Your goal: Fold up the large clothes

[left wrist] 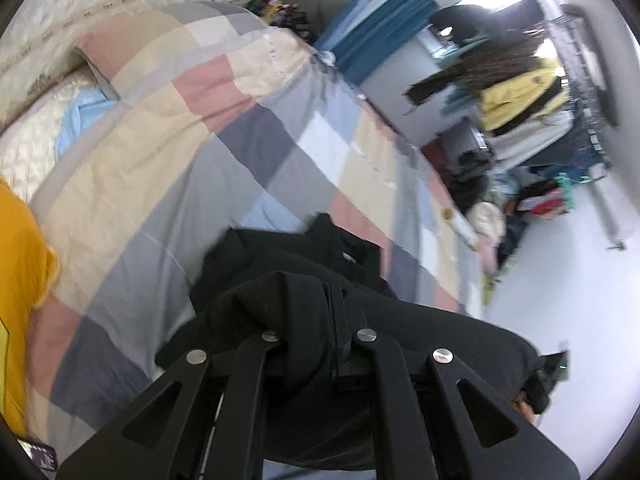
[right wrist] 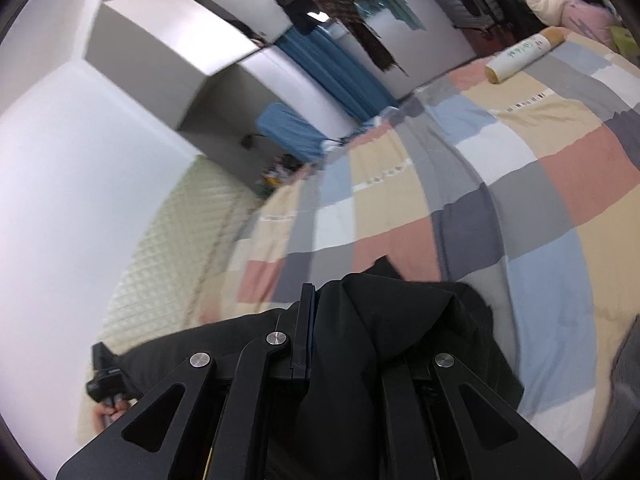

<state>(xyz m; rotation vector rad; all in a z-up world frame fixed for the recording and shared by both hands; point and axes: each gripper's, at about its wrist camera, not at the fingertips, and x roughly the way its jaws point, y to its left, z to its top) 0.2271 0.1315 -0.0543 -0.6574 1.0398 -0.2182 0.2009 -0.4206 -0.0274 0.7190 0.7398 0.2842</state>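
Note:
A large black garment (left wrist: 320, 256) is held up over a bed with a patchwork cover (left wrist: 180, 152). My left gripper (left wrist: 326, 320) is shut on a bunched fold of it; cloth drapes over both fingers and hides the tips. A collar with a small label (left wrist: 349, 258) shows beyond. In the right wrist view the same black garment (right wrist: 400, 320) drapes over my right gripper (right wrist: 316, 320), which is shut on its edge, one finger (right wrist: 305, 320) showing. The patchwork cover (right wrist: 500, 200) lies below.
A white roll with a cork-coloured end (right wrist: 524, 54) lies at the bed's far edge. A clothes rack with a yellow jacket (left wrist: 516, 96) stands past the bed. A quilted headboard (left wrist: 120, 0), a blue folded mattress (right wrist: 332, 76) and the person's yellow shirt (left wrist: 20, 280) are around.

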